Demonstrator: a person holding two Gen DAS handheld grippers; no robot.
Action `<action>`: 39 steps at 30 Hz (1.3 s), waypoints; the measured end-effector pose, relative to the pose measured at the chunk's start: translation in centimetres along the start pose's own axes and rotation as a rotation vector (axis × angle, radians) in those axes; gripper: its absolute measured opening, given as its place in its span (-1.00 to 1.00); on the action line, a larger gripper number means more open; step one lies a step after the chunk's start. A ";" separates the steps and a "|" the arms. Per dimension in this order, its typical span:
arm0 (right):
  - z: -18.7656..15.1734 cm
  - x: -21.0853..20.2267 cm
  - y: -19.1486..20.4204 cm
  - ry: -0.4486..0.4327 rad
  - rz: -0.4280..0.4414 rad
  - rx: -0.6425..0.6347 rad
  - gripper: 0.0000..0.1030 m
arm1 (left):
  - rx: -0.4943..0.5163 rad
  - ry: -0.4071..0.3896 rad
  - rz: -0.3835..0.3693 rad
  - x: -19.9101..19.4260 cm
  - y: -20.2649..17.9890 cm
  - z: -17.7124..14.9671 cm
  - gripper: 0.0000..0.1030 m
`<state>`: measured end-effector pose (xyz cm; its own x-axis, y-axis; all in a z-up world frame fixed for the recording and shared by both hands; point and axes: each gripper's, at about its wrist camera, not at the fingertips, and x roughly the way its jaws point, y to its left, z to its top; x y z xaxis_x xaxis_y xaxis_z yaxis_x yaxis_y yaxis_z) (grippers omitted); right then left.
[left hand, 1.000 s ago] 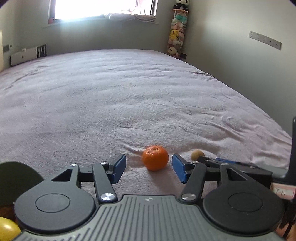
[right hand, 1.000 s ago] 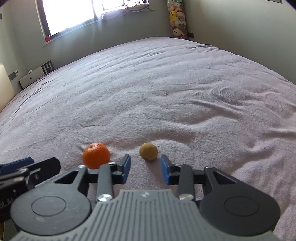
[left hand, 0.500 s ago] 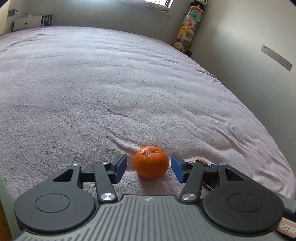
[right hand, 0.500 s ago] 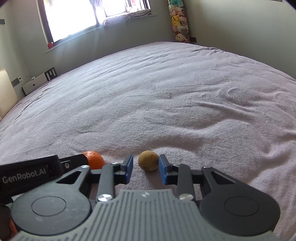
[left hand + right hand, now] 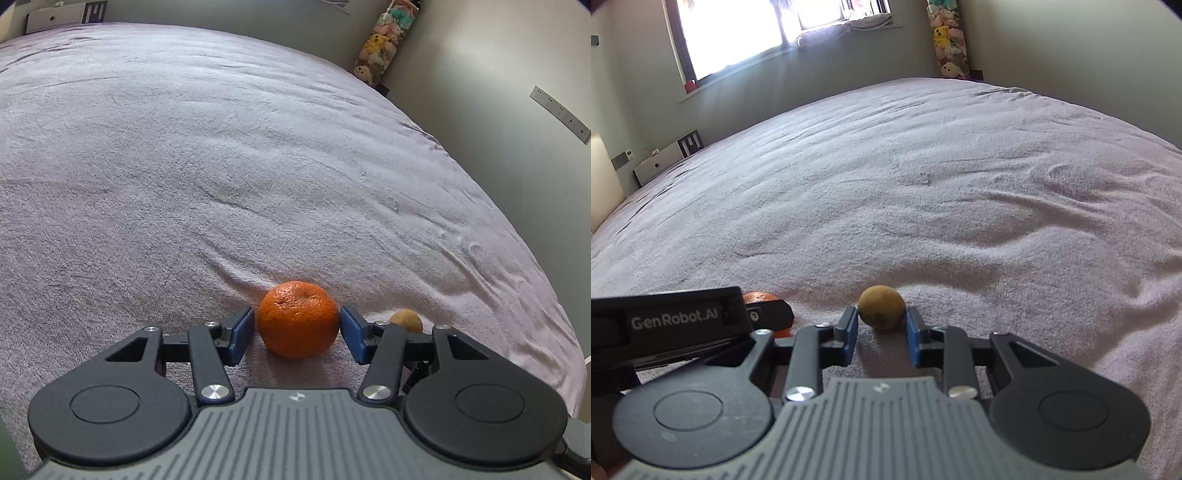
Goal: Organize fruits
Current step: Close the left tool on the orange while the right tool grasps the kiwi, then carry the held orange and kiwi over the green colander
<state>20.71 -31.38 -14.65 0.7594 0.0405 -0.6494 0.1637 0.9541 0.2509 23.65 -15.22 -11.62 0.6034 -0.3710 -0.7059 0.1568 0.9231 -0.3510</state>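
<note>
An orange mandarin lies on the lilac bedspread. My left gripper is open with its blue pads on either side of the mandarin, close to it. A small tan-brown round fruit lies to the mandarin's right; it also shows in the left wrist view. My right gripper is open, its blue pads flanking the brown fruit with small gaps. In the right wrist view the mandarin is mostly hidden behind the left gripper's body.
The bedspread stretches far ahead. A window is on the far wall, a column of plush toys in the far corner, and a white box at the far left. The bed's right edge is near.
Both grippers moved forward and down. The mandarin now sits between the left pads and the brown fruit between the right pads. Both stay open.
</note>
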 end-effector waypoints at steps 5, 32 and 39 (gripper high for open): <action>0.1 -0.2 0.1 0.005 -0.005 0.011 -0.53 | -0.006 0.002 0.002 -0.3 -0.2 0.1 0.03; 2.0 -10.1 9.7 -0.052 0.186 -0.167 -0.54 | -0.045 -0.139 0.115 -17.5 1.7 0.9 0.02; 1.4 -13.7 13.6 -0.051 0.260 -0.243 -0.54 | -0.065 -0.158 0.168 -22.8 4.7 0.5 0.02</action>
<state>13.38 -19.36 -1.30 0.7874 0.2823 -0.5480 -0.1891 0.9567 0.2211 11.02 -2.39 3.09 0.7325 -0.1879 -0.6543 -0.0036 0.9601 -0.2798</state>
